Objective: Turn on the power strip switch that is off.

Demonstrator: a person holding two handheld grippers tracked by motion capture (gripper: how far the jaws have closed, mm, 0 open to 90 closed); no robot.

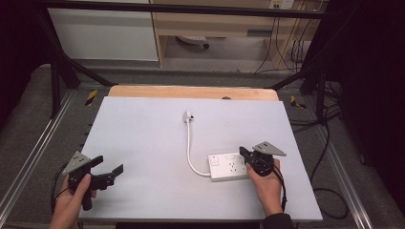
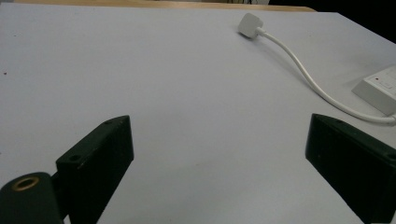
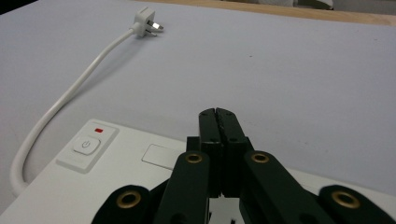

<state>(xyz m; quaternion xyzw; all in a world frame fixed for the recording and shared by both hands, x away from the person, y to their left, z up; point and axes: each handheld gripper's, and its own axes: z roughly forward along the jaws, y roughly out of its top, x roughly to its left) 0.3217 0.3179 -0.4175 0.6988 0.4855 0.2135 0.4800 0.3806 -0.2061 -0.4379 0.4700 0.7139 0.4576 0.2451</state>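
Observation:
A white power strip (image 1: 224,168) lies on the white table at the front right. Its white cable (image 1: 190,149) curves away to a plug (image 1: 188,116) lying loose near the table's middle. My right gripper (image 1: 246,154) is shut with nothing between its jaws, over the strip's right end. In the right gripper view its closed tips (image 3: 218,116) sit above the power strip (image 3: 116,182), right of the power button (image 3: 86,144); the plug (image 3: 145,21) lies far off. My left gripper (image 1: 109,165) stands open at the front left, its jaws wide apart (image 2: 219,140) over bare table.
The table (image 1: 143,143) has a wooden strip along its far edge (image 1: 191,91). Black frame bars and loose cables stand on the floor around it. In the left gripper view the plug (image 2: 251,24) and the strip's corner (image 2: 380,86) lie to the right.

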